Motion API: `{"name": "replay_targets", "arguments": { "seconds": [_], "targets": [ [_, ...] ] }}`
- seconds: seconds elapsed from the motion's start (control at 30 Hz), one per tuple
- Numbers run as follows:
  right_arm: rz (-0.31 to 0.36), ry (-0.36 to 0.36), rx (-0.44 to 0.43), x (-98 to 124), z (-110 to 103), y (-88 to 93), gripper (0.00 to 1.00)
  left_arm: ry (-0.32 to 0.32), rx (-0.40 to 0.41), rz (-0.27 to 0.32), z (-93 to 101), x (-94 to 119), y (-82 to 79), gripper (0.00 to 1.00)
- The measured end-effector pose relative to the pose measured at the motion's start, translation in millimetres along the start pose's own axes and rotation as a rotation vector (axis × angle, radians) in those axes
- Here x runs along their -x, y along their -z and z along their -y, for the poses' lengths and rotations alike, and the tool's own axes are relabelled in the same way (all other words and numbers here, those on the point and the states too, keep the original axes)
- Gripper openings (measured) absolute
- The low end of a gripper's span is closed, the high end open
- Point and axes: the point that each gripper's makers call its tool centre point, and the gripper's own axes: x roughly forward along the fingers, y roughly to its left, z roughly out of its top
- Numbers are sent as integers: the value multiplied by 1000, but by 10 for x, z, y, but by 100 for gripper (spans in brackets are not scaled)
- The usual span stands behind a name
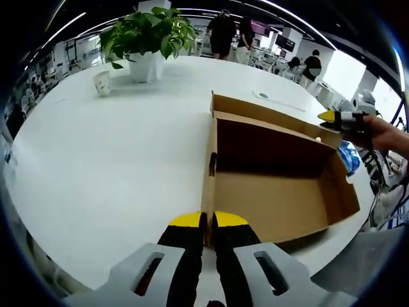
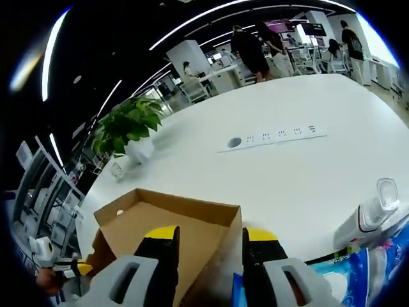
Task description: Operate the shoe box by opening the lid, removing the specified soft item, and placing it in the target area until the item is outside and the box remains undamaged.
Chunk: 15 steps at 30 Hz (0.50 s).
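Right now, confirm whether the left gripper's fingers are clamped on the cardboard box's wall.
Yes: in the left gripper view the left gripper has its yellow-tipped fingers pressed together on the near wall edge of the open cardboard box.

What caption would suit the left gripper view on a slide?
Yellow-tipped left tongs pinch the side wall of an open brown cardboard shoe box on a white table.

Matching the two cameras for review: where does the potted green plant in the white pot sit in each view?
Left gripper view: potted green plant in the white pot at the top, left of centre, beyond the open brown cardboard box.
Right gripper view: it stands at mid-left, beyond the box.
Shared landmark: the small white paper cup beside the plant.
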Motion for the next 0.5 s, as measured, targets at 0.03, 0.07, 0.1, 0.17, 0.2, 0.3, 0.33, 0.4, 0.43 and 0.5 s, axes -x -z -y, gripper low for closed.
{"name": "replay_targets", "arguments": {
  "seconds": [0.03,0.07,0.1,0.17,0.2,0.3,0.33,0.4,0.43,0.5],
  "targets": [
    [-4,3,0,-33,9,12,36,0,0,0,0,1,0,3],
    [-10,8,6,-77,20,37,36,0,-1,0,1,5,0,3],
    [-15,13,8,-104,32,52,35,0,-1,0,2,8,0,3],
    [-21,22,4,-149,48,79,35,-1,-2,-1,4,14,1,3],
    [-22,30,-1,-179,64,90,35,-1,-2,-2,4,16,1,3],
    [-26,42,-11,-253,96,105,33,-2,-2,-1,3,18,0,3],
    [-31,46,-21,-293,112,114,32,-3,-2,-1,3,19,0,3],
    [-47,63,-25,-350,152,134,28,-4,-4,-1,2,19,-2,3],
    [-53,71,-20,-374,165,142,27,-4,-6,-1,2,18,-2,3],
    [-73,79,-11,-414,161,172,26,-3,-7,-2,0,15,-3,3]
  ]
}}
